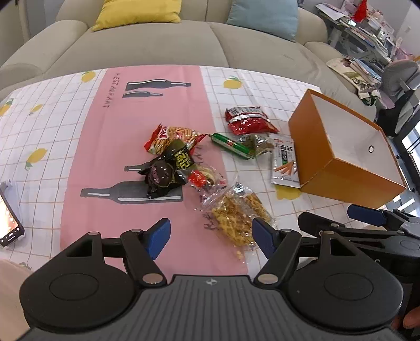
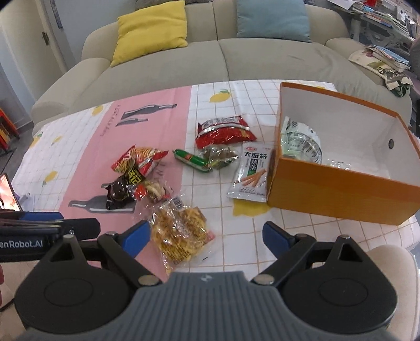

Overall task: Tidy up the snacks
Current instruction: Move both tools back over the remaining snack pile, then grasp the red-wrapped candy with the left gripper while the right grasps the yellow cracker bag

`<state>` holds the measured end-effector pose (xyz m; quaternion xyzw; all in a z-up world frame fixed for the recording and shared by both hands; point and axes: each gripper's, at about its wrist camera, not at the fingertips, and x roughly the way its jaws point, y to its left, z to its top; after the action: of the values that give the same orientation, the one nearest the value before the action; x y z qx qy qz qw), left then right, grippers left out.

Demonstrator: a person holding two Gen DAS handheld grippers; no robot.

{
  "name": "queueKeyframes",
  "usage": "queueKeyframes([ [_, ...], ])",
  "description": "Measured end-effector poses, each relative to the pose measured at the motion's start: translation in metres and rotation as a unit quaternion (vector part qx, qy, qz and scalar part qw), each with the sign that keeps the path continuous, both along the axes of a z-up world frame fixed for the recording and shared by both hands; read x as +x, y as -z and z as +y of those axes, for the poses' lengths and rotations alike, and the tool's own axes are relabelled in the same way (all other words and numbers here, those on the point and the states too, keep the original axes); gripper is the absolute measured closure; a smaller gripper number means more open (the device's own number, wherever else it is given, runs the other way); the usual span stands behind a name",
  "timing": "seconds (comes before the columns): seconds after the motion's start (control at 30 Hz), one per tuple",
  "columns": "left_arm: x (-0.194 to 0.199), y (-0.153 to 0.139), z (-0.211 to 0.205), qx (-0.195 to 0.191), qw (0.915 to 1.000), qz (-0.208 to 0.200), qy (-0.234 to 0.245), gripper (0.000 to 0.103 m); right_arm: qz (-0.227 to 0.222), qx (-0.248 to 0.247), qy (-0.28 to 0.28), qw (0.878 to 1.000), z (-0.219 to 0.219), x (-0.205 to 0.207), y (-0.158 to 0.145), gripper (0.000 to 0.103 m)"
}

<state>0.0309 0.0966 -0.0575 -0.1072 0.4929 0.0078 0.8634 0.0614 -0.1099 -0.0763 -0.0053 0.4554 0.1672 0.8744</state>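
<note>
Several snack packets lie loose on the tablecloth: a clear bag of yellow noodle snacks, a dark wrapped snack, a red-orange stick-snack bag, a green sausage, a red foil bag and a silver packet. An open orange box at the right holds a silver-green packet. My left gripper is open and empty just short of the noodle bag. My right gripper is open and empty beside that bag.
A phone lies at the table's left edge. A beige sofa with a yellow cushion and a blue cushion runs behind the table. Cluttered shelves and a chair stand at the far right.
</note>
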Motion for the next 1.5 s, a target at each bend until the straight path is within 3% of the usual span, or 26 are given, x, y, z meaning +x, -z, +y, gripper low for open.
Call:
queueKeyframes([
  [0.27,0.011,0.017,0.017,-0.005,0.9994,0.026,-0.022,0.020,0.033,-0.027,-0.054,0.998,0.023,0.013,0.027,0.009],
  [0.5,0.022,0.033,0.032,-0.015,0.9979,0.050,-0.039,0.020,0.045,-0.064,-0.140,0.987,0.056,0.030,0.059,0.003],
  [0.63,0.030,0.041,0.040,-0.020,0.9969,0.057,-0.051,0.020,0.062,-0.079,-0.159,0.982,0.069,0.047,0.079,0.003],
  [0.93,0.047,0.061,0.039,-0.047,0.9954,0.067,-0.050,0.020,0.084,-0.058,-0.145,0.984,0.075,0.071,0.105,0.004],
  [1.03,0.051,0.066,0.039,-0.060,0.9945,0.068,-0.052,0.020,0.090,-0.053,-0.143,0.984,0.075,0.074,0.109,0.020],
  [1.37,0.070,0.077,0.032,-0.103,0.9903,0.035,-0.087,0.020,0.061,-0.064,-0.085,0.992,0.054,0.076,0.097,0.037],
  [1.5,0.082,0.087,0.026,-0.100,0.9890,0.026,-0.105,0.020,0.063,-0.049,-0.060,0.995,0.044,0.086,0.099,0.038],
])
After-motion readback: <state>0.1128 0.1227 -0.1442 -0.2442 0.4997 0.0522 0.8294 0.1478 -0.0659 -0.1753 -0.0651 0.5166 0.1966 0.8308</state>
